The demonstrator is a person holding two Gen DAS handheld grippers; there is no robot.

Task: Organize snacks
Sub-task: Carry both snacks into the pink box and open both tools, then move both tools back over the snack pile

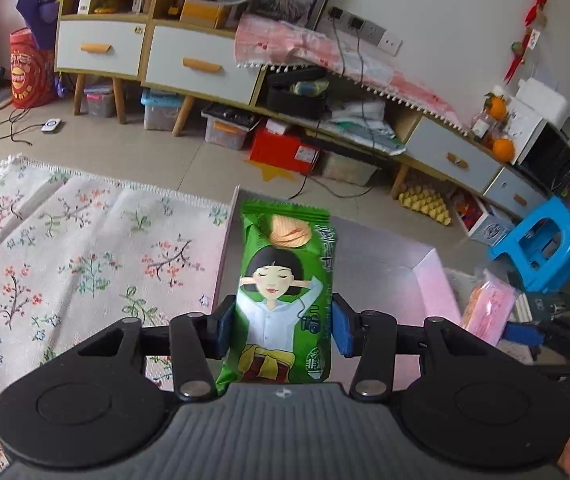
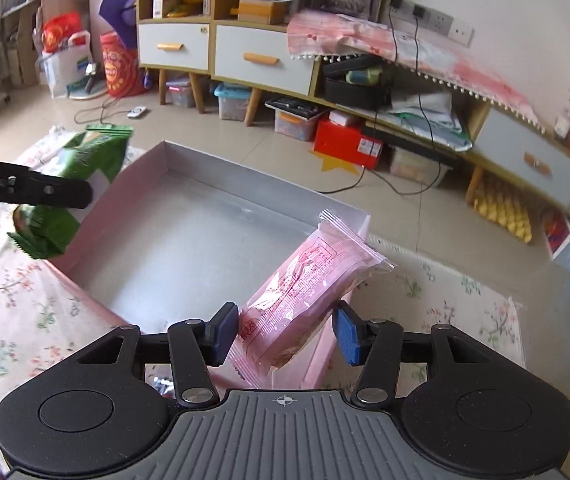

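Note:
My left gripper point(image 1: 283, 326) is shut on a green snack packet point(image 1: 285, 292) with a cartoon girl on it, held upright above the left wall of a pink box point(image 1: 425, 276). My right gripper point(image 2: 285, 334) is shut on a pink snack packet point(image 2: 305, 292), tilted up to the right, over the near right corner of the pink box point(image 2: 189, 236). The box has a silver floor and nothing lies on the part that shows. The left gripper and green packet point(image 2: 69, 196) show at the left of the right wrist view. The pink packet point(image 1: 489, 308) shows at the right of the left wrist view.
The box rests on a floral cloth point(image 1: 85, 264). Beyond it are a tiled floor, a low cabinet with drawers point(image 1: 201, 64), storage boxes under it, a red box point(image 1: 285, 148), trailing cables point(image 2: 417, 184) and a blue stool point(image 1: 541, 240) at the right.

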